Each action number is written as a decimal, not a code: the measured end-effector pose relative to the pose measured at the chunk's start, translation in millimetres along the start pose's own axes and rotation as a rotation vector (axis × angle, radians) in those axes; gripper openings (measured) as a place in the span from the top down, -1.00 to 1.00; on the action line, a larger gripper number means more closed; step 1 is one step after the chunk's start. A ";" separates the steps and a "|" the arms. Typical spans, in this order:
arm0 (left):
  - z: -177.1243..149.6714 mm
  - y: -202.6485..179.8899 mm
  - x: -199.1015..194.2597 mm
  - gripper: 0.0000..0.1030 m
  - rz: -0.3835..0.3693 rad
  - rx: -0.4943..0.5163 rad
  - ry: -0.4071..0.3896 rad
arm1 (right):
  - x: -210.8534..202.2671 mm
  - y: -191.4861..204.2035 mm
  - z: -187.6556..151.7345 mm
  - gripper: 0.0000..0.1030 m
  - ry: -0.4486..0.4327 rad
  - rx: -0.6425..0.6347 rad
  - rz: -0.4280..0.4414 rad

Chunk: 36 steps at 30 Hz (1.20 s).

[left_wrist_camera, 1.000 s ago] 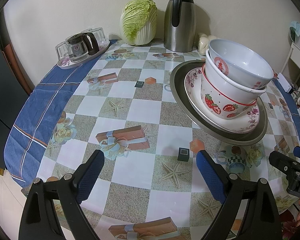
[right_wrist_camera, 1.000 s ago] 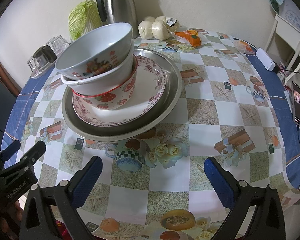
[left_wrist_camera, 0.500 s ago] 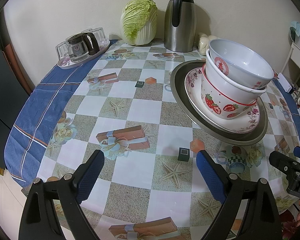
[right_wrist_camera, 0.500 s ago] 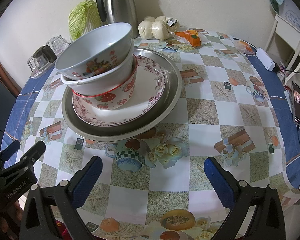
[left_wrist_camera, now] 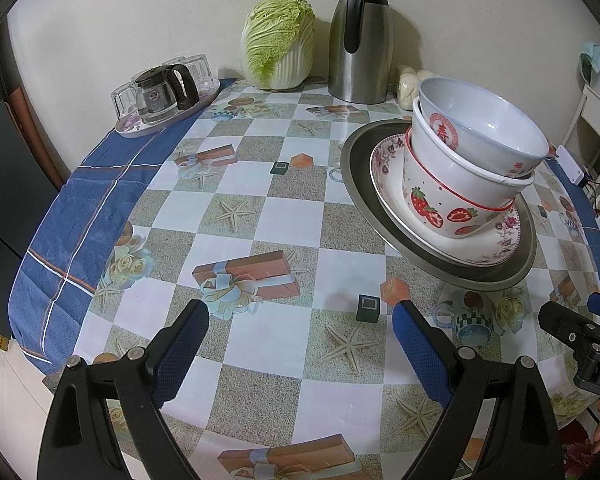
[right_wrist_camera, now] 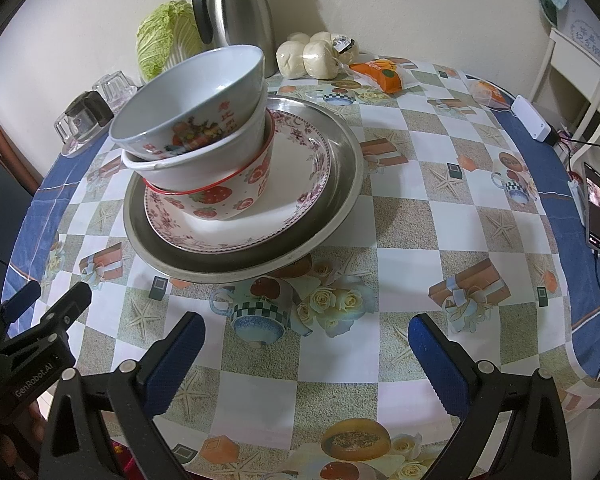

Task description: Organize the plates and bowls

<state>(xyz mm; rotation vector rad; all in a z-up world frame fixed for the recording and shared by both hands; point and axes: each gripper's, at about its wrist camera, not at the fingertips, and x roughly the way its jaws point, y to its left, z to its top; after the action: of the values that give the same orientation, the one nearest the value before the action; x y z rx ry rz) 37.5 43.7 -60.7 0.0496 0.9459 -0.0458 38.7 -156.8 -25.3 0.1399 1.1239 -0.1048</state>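
A stack stands on the round table: a large metal plate (left_wrist_camera: 496, 276) (right_wrist_camera: 340, 200) at the bottom, a floral plate (left_wrist_camera: 496, 240) (right_wrist_camera: 300, 184) on it, then a strawberry bowl (left_wrist_camera: 440, 212) (right_wrist_camera: 236, 196), a white bowl (left_wrist_camera: 452, 160) (right_wrist_camera: 204, 160) and a pale blue bowl (left_wrist_camera: 480, 128) (right_wrist_camera: 188, 96) on top, nested and leaning. My left gripper (left_wrist_camera: 300, 344) is open and empty, near the table's front, left of the stack. My right gripper (right_wrist_camera: 304, 356) is open and empty, in front of the stack.
At the back stand a steel thermos jug (left_wrist_camera: 360, 40), a napa cabbage (left_wrist_camera: 278, 44) and a tray with a glass pot and cups (left_wrist_camera: 164, 96). Buns (right_wrist_camera: 316, 56) and an orange packet (right_wrist_camera: 384, 74) lie back right. A phone (right_wrist_camera: 594, 208) lies at the right edge.
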 end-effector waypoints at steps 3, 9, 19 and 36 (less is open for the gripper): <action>-0.2 0.0 -0.2 -0.82 0.001 0.001 0.000 | 0.1 0.0 0.0 -1.00 0.000 0.001 -0.001; 1.3 -1.2 0.3 -0.82 0.001 0.001 0.001 | 0.3 -0.2 0.1 -1.00 0.000 0.000 0.000; -1.4 0.6 -0.1 -0.82 0.002 0.000 0.001 | 0.6 -0.1 0.1 -1.00 0.001 0.001 -0.001; 0.3 0.2 -1.3 -0.82 0.008 0.000 0.000 | 0.9 0.0 0.3 -1.00 0.003 0.001 -0.002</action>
<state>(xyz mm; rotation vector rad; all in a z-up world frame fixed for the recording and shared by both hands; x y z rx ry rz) 37.0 43.9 -59.5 0.0538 0.9458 -0.0382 39.4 -156.8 -25.9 0.1394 1.1265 -0.1067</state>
